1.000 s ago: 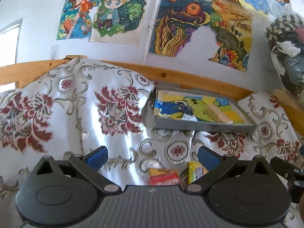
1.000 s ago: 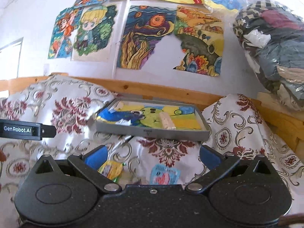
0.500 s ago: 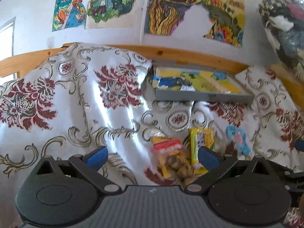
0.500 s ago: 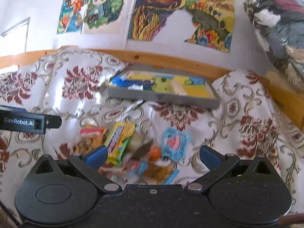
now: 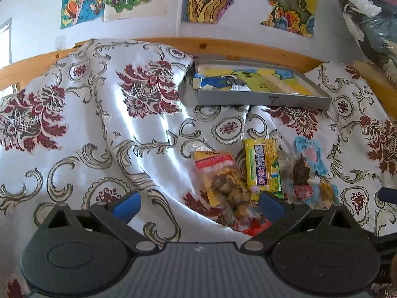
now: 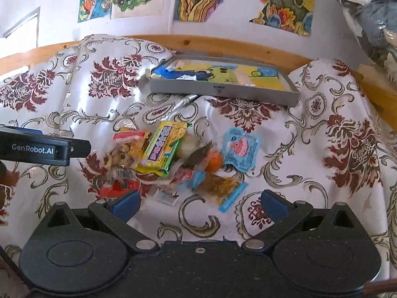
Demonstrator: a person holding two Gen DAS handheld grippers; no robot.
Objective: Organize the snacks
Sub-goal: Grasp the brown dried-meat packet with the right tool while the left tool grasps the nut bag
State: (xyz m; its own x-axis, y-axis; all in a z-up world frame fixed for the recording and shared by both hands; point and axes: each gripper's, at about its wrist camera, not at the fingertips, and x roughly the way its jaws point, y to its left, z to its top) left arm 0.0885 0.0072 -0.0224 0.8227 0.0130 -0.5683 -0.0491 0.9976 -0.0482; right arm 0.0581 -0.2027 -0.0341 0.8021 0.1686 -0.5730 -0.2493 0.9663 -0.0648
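Your snack pile (image 6: 173, 161) lies jumbled on the floral cloth (image 6: 322, 136): yellow-green bar, clear pouches, pale-blue packet. Both your left gripper (image 5: 198, 203) and right gripper (image 6: 198, 201) are spread wide, holding nothing.

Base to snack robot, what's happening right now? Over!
Left tongs open, empty. Right tongs open, empty. Snack pile loose on the floral cloth; grey tray behind it. Nothing in the way.

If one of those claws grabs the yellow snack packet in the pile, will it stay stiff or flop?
The yellow packet looks like thin glossy film, so it would probably flex, crinkle and feel light. The shiny wrapper may slip between the fingers. It leans on neighbouring snacks, so lifting it could nudge them.
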